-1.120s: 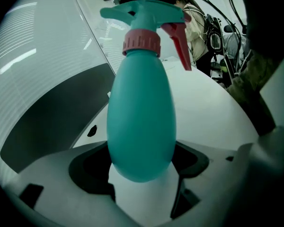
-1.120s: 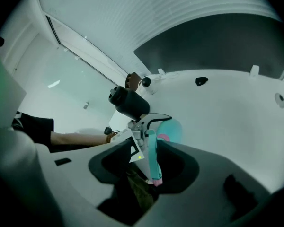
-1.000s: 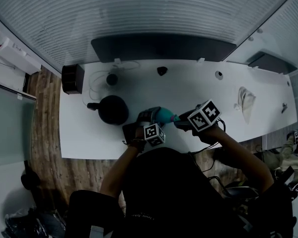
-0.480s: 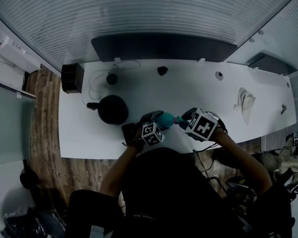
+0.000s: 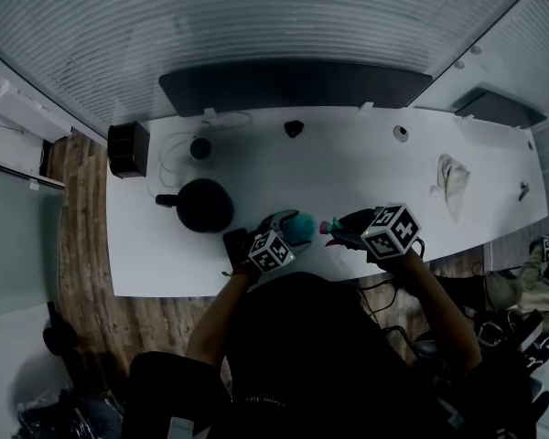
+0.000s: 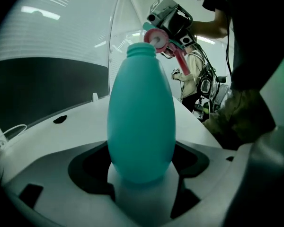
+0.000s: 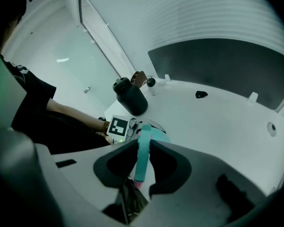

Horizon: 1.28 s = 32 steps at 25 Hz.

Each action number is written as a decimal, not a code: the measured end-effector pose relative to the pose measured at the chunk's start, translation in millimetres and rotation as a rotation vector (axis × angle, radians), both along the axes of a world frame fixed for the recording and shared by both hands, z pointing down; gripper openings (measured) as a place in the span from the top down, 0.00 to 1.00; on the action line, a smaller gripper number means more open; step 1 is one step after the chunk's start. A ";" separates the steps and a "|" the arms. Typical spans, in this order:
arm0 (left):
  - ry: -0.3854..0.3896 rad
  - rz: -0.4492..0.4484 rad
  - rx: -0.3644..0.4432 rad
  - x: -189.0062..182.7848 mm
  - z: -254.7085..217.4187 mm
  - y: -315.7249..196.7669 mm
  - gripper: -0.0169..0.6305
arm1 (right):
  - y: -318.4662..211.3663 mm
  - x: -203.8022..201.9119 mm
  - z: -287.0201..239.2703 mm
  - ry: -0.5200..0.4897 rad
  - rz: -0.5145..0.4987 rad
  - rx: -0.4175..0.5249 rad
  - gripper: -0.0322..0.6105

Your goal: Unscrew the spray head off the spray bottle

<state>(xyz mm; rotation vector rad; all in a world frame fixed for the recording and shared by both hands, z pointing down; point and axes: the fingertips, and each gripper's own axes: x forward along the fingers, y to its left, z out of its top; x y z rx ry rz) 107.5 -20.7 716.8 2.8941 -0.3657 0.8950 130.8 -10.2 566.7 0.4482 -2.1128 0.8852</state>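
Observation:
A teal spray bottle [image 6: 141, 117] stands between the jaws of my left gripper [image 6: 142, 174], which is shut on its lower body. Its threaded neck [image 6: 143, 48] is bare. The pink and teal spray head [image 6: 162, 38] hangs just right of the neck, apart from it. My right gripper [image 7: 142, 162] is shut on the spray head [image 7: 142, 152]; its jaws have just been closing on it. In the head view the bottle [image 5: 300, 228] in the left gripper [image 5: 284, 230] and the spray head [image 5: 329, 227] in the right gripper [image 5: 344, 230] sit over the white table's near edge.
A black jug [image 5: 204, 204] stands on the white table [image 5: 366, 167] left of the grippers. A long dark panel [image 5: 293, 88] lines the back edge. A black box [image 5: 126, 147], a coiled cable [image 5: 178, 144] and a crumpled cloth [image 5: 450, 181] lie further off.
The right gripper has shifted a little right with the spray head, leaving a small gap to the bottle. The left gripper has rolled and moved slightly toward the near edge, bottle still in it.

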 end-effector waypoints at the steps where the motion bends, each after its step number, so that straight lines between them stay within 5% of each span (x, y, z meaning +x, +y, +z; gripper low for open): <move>1: -0.012 0.008 0.008 0.4 2.0 0.6 0.39 | 1.8 -0.4 3.6 -0.002 0.011 -0.004 0.82; 14: -0.049 0.026 0.026 4.0 7.0 4.5 0.39 | 9.2 -3.9 21.1 -0.070 0.098 -0.046 0.82; 32: -0.102 0.105 0.032 -4.3 9.9 15.7 0.38 | 6.1 -13.0 29.2 -0.036 0.053 -0.034 0.82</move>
